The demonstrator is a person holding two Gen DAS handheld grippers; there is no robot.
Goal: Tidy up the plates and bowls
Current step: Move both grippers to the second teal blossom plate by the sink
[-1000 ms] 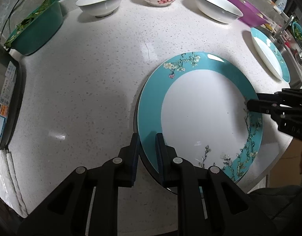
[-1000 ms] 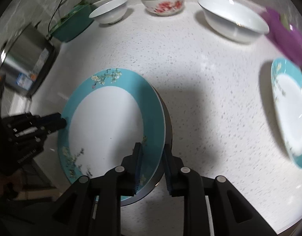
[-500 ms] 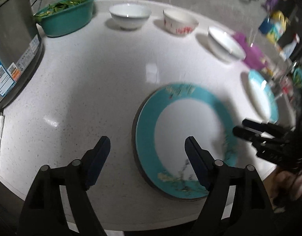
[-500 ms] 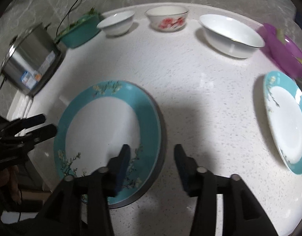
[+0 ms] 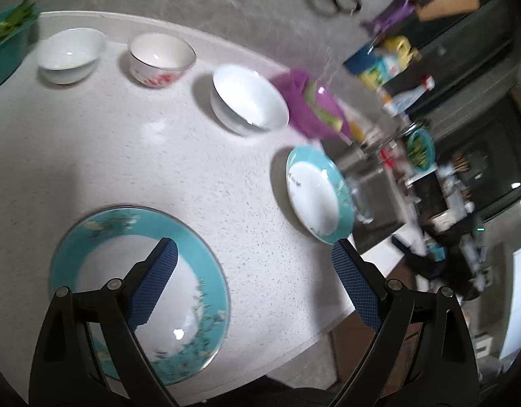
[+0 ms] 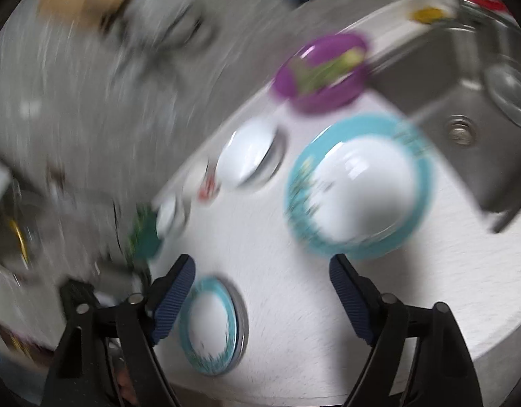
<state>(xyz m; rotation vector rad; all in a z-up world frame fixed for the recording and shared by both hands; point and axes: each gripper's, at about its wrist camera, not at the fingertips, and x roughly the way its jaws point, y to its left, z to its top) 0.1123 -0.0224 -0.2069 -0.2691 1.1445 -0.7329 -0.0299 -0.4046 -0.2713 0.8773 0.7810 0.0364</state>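
Observation:
A large teal-rimmed plate (image 5: pixel 97 264) lies on the white counter (image 5: pixel 131 156), with a grey rim showing beneath it. My left gripper (image 5: pixel 253 254) hangs above its right edge; the jaws are opening, with nothing between them. A smaller teal plate (image 5: pixel 314 193) rests near the counter's right edge. Behind stand a wide white bowl (image 5: pixel 250 101), a red-flowered bowl (image 5: pixel 160 59) and a small white bowl (image 5: pixel 70 54). The right wrist view is blurred. There my right gripper (image 6: pixel 262 268) is also opening and holds nothing, between the large plate (image 6: pixel 209 322) and the smaller plate (image 6: pixel 359 186).
A purple bowl (image 5: pixel 314 105) with vegetable scraps sits beside the steel sink (image 6: pixel 464 101). A green basin of leafy greens (image 5: pixel 6 47) stands at the far left. Bottles and clutter crowd the area beyond the sink. The counter edge (image 5: pixel 328 325) curves close below the grippers.
Both grippers let go of the large plate's rim and spread wide. They rose and swung away, and both views now face the smaller plate and the sink side.

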